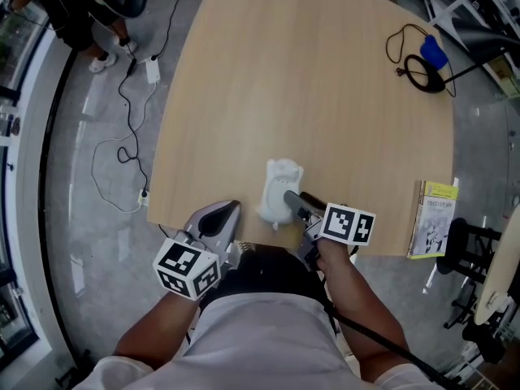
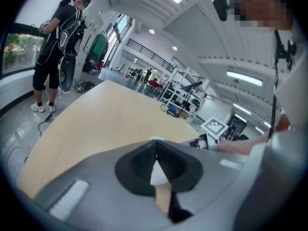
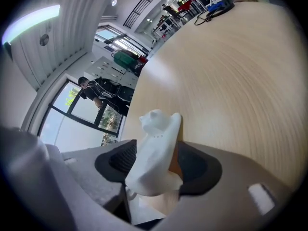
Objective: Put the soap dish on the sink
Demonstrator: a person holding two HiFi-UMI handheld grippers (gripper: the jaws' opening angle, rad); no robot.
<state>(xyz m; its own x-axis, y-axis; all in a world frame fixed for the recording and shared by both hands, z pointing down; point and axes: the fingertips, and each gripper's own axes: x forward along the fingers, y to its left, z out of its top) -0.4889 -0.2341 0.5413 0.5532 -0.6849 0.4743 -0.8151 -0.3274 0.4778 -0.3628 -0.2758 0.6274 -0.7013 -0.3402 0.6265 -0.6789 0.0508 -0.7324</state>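
Pale wood makes up the worktop [image 1: 325, 96], and the white soap dish [image 1: 277, 185] sits on it close to the near edge, just in front of the person. The right hand-held gripper [image 3: 156, 150] has its jaws spread wide, one on each side of the dish. In the right gripper view the dish stands tilted between the ribbed pads, leaning toward the left pad, and a strip of worktop shows between it and the right pad. I read this as no grip: the pads do not clamp the dish, though it may brush one of them. The left hand-held gripper [image 2: 156, 153] waits beside it at the worktop's edge, jaws drawn together at the tips with nothing between them; only a sliver of the dish shows beyond them. A book [image 1: 435, 218] lies at the right edge of the worktop and a coiled cable with a blue plug [image 1: 426, 59] lies far across it, both well apart from the dish. No sink shows in any view, so the placing looks not yet done. By my judgement the dish has yet to be gripped firmly, lifted off the worktop and carried to a sink somewhere outside these views.
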